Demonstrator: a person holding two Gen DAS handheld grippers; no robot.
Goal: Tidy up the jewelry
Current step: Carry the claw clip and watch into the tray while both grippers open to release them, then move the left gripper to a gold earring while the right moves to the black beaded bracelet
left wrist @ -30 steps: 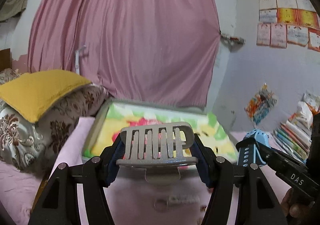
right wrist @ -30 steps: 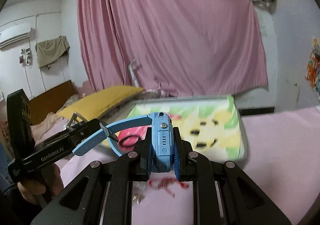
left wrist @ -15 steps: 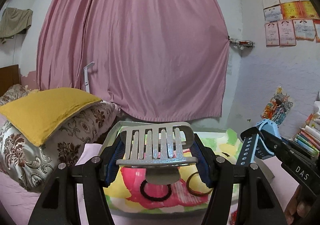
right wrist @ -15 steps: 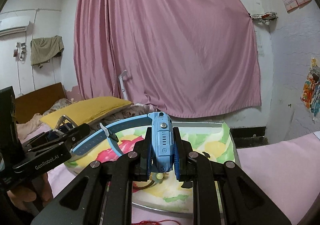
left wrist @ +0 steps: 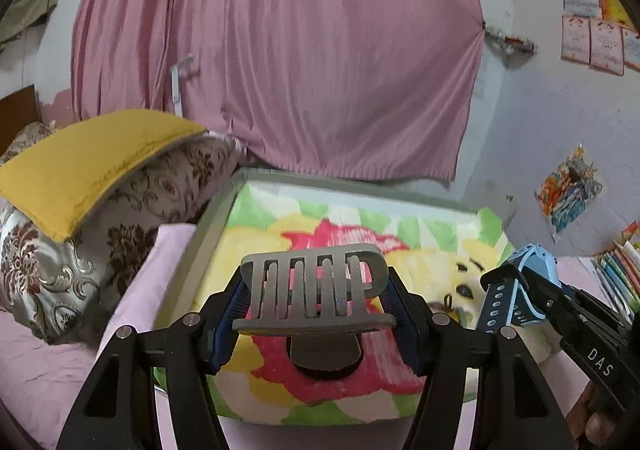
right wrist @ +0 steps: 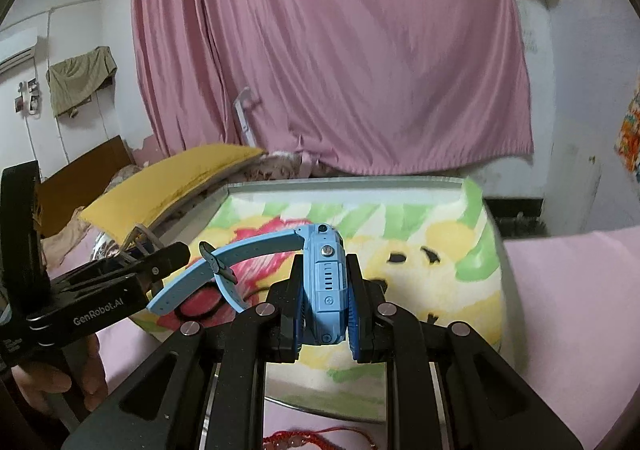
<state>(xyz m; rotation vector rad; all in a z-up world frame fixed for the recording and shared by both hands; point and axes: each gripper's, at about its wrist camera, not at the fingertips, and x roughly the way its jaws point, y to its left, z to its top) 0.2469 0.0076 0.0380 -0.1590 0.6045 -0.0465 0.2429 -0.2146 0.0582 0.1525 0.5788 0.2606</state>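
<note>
The left tongs [left wrist: 316, 314] pinch a silver hair clip [left wrist: 316, 290] between their two blue pads. The clip lies flat across the tongs, with its teeth pointing away from the camera. It hangs in the air above a tray [left wrist: 224, 205] lined with a bright cloth that shows a big pink flower and a yellow cartoon face.

The right tongs [right wrist: 326, 304] pinch a blue watch [right wrist: 325, 282] by its body, standing on its edge. Its blue strap [right wrist: 224, 270] curves out to the left, with a small buckle partway along. The watch also hangs over the tray [right wrist: 360, 181], near the front of it. A dark ring lies on the pink part of the cloth, partly hidden behind the strap.

The two tongs are close, side by side. From the left camera, the watch [left wrist: 524, 290] shows at the right edge, held over the yellow face.

The tray sits on a bed with a pink sheet [right wrist: 568, 290]. A red string bracelet [right wrist: 316, 438] lies on the sheet just in front of the tray. A yellow pillow [left wrist: 88, 157] rests on a flowery pillow [left wrist: 80, 246] to the left of the tray. A big pink curtain [left wrist: 280, 49] hangs behind.
</note>
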